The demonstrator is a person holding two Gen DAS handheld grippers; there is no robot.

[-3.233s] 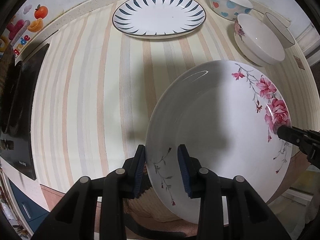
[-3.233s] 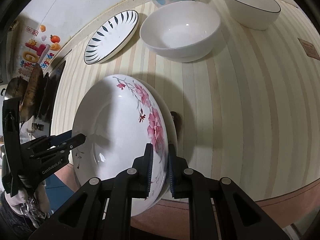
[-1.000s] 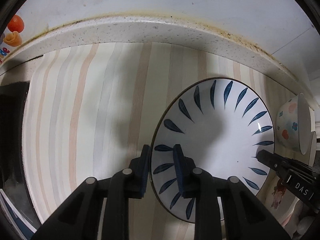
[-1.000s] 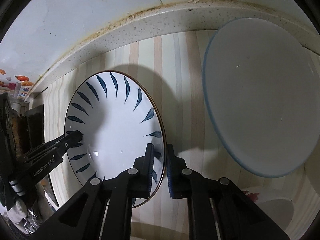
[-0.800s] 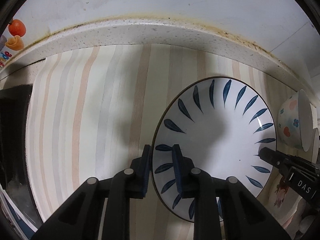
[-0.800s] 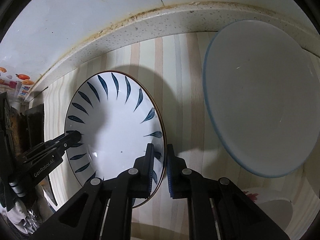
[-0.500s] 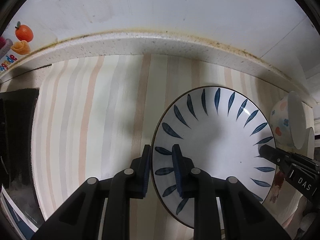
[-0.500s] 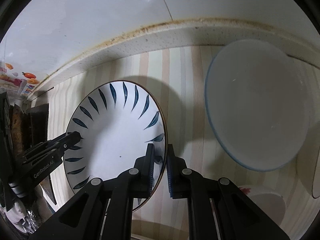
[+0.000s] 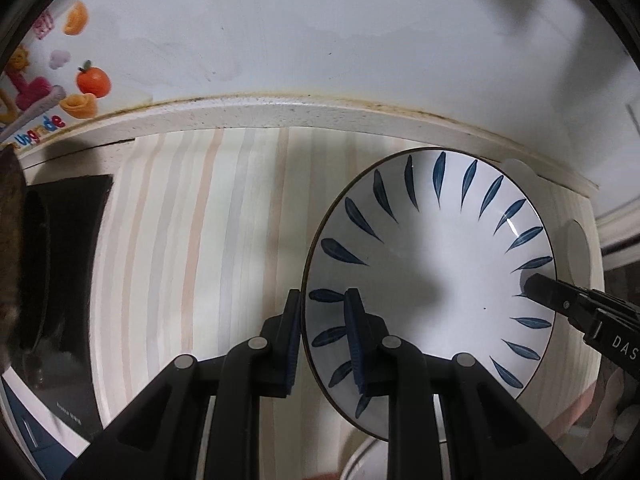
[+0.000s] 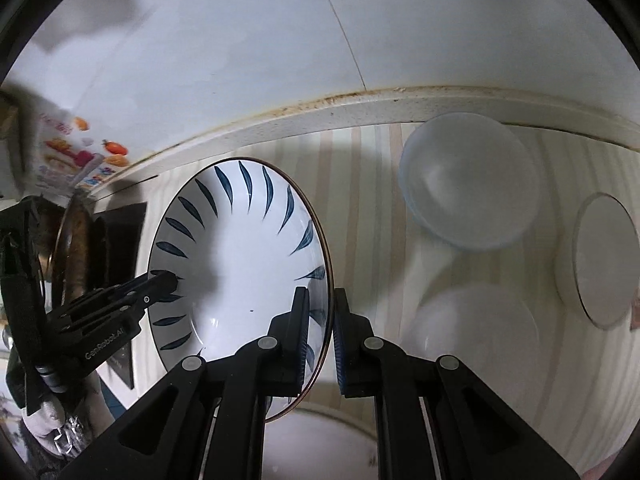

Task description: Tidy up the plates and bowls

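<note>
A white plate with blue leaf marks is held up off the striped counter by both grippers. My left gripper is shut on its left rim. My right gripper is shut on its right rim; the plate also shows in the right wrist view. The right gripper's tip shows in the left wrist view, and the left one in the right wrist view. Part of a white floral plate lies on the counter below the held plate.
Three bowls stand on the counter to the right. A black stove with a pan is at the left. The speckled counter ledge and white wall are behind.
The blue-leaf plate has been lifted off the counter and drawn back from the wall, both grippers still shut on its rims. Earlier the grippers held the floral plate.
</note>
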